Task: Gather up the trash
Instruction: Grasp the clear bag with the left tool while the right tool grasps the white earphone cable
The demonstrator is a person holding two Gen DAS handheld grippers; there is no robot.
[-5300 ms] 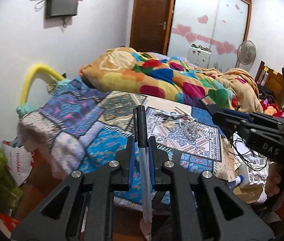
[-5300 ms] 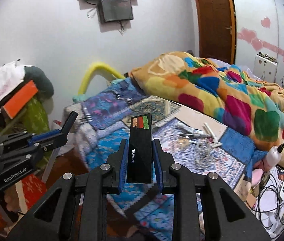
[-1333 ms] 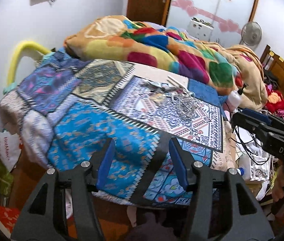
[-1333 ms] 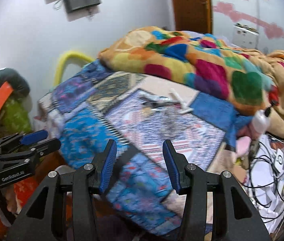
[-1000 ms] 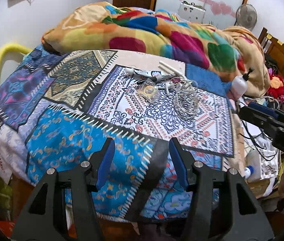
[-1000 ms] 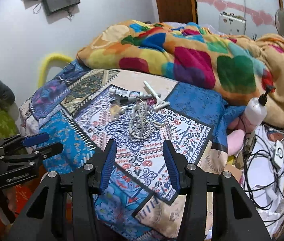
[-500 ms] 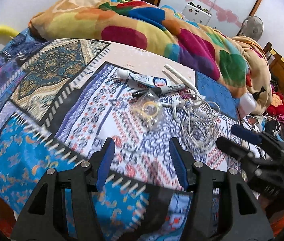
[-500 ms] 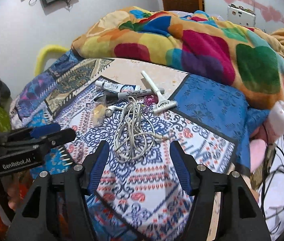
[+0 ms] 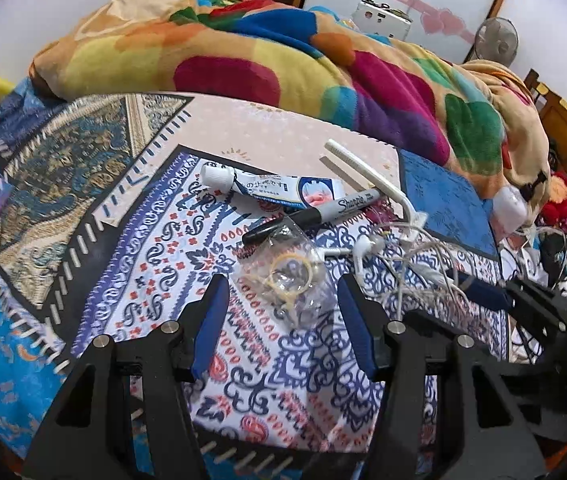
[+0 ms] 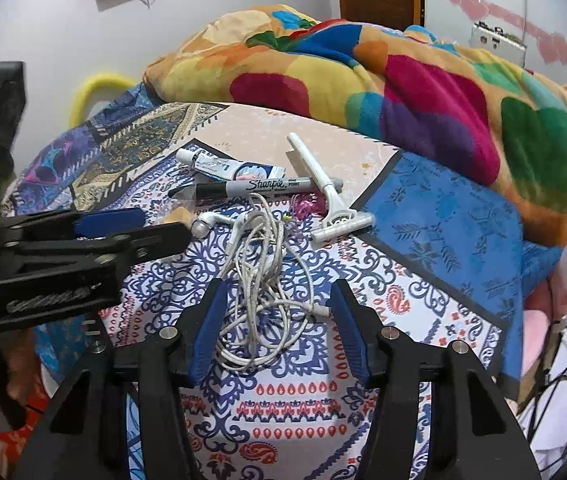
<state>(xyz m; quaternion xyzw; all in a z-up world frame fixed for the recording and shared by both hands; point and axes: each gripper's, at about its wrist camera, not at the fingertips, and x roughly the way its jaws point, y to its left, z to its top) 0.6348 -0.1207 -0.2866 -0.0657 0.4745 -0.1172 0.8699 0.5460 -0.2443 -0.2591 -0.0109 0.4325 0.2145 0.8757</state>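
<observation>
My left gripper [image 10: 179, 236] hides most of clear bag [image 9: 287, 280] in right view. Toothpaste tube [image 10: 227, 168] print too small to read. Fan [image 9: 497, 42] cut by blanket [image 9: 283, 64].

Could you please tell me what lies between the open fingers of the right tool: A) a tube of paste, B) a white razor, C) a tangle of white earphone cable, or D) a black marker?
C: the tangle of white earphone cable lies on the bedspread between the right tool's open fingers, untouched.
</observation>
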